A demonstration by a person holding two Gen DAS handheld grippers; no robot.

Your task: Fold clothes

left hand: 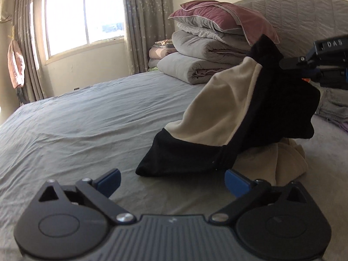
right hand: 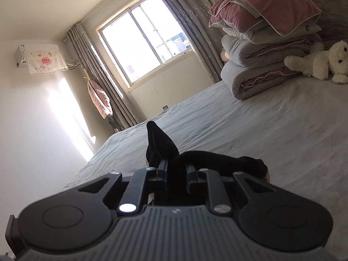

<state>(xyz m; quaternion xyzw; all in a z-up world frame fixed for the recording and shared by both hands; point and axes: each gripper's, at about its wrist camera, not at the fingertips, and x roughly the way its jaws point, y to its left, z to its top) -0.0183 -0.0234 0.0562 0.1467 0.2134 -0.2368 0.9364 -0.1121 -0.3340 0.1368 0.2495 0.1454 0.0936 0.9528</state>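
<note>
A black garment with a cream fleece lining (left hand: 219,117) is lifted off the grey bed (left hand: 87,117) at the right of the left wrist view. My right gripper (left hand: 285,64) is shut on its upper black edge and holds it up; the lower end rests on the sheet. In the right wrist view the black cloth (right hand: 165,148) is pinched in my right gripper (right hand: 177,169). My left gripper (left hand: 171,181) is open and empty, low over the sheet just in front of the garment's lower black hem.
A beige garment (left hand: 282,158) lies crumpled under the lifted one. Folded grey quilts (left hand: 195,58) with a pink pillow (left hand: 228,19) are stacked at the headboard. A white plush dog (right hand: 322,62) lies beside them. A window (left hand: 84,15) and curtains stand behind the bed.
</note>
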